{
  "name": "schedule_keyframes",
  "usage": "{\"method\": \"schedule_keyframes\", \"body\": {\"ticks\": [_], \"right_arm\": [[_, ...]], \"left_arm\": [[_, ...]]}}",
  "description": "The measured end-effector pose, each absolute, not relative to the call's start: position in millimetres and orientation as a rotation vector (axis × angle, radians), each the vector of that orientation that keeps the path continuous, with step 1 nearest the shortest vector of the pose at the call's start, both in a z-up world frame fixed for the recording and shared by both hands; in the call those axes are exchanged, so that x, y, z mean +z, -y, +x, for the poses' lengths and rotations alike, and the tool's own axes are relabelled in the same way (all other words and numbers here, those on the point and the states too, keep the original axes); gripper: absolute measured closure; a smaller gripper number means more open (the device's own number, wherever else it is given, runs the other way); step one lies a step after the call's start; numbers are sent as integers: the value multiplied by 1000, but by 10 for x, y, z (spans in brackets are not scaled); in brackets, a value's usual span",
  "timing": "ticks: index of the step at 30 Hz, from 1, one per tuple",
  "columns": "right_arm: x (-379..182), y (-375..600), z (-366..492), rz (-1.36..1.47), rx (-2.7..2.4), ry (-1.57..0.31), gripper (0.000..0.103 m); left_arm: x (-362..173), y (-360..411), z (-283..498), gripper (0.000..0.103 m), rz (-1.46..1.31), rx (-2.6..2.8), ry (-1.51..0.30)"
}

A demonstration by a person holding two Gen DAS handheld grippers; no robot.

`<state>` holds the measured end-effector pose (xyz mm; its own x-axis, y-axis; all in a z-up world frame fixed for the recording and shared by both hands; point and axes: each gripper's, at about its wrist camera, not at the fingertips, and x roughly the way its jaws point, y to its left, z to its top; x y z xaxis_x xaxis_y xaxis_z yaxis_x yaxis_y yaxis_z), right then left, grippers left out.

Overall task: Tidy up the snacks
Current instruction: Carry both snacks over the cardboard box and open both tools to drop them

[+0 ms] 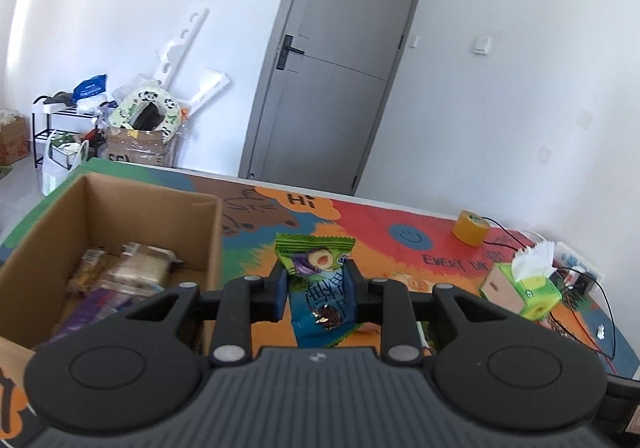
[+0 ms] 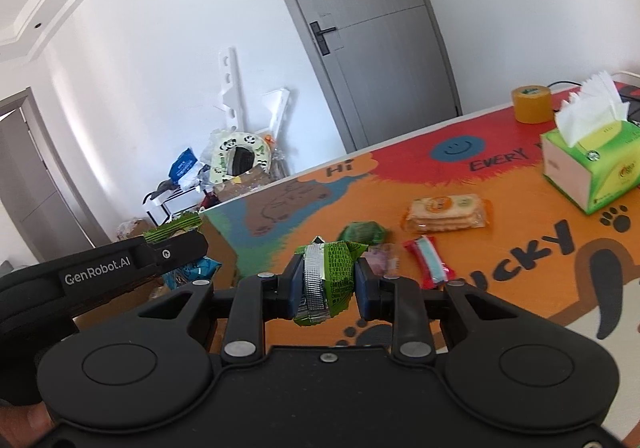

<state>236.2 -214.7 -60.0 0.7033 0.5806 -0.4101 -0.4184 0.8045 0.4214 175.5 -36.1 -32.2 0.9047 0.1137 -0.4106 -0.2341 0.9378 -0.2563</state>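
Note:
My left gripper (image 1: 316, 284) is shut on a green and blue snack packet (image 1: 318, 288), held upright just right of an open cardboard box (image 1: 152, 203) with several wrapped snacks inside. My right gripper (image 2: 327, 280) is shut on a green snack packet with a silver seam (image 2: 330, 280), held above the table. The left gripper (image 2: 160, 252) also shows at the left of the right wrist view with its packet. On the table beyond lie a cracker pack (image 2: 446, 212), a red and blue candy bar (image 2: 428, 264), a dark green packet (image 2: 362, 232) and a small pink packet (image 2: 382, 258).
A colourful cartoon mat (image 2: 500, 232) covers the table. A green tissue box (image 2: 592, 167), a yellow tape roll (image 2: 532, 103) and cables (image 1: 580, 288) sit at the right. A grey door (image 1: 332, 67) and floor clutter (image 1: 136, 127) lie beyond.

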Motion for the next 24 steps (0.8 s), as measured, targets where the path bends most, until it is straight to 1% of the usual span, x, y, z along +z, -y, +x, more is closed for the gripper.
{"method": "schedule_keyframes", "body": {"ticks": [24], "right_arm": [[-285, 1279, 2175, 221, 694, -528, 76]], "left_arm": [[-207, -559, 1313, 76, -404, 331, -337]]}}
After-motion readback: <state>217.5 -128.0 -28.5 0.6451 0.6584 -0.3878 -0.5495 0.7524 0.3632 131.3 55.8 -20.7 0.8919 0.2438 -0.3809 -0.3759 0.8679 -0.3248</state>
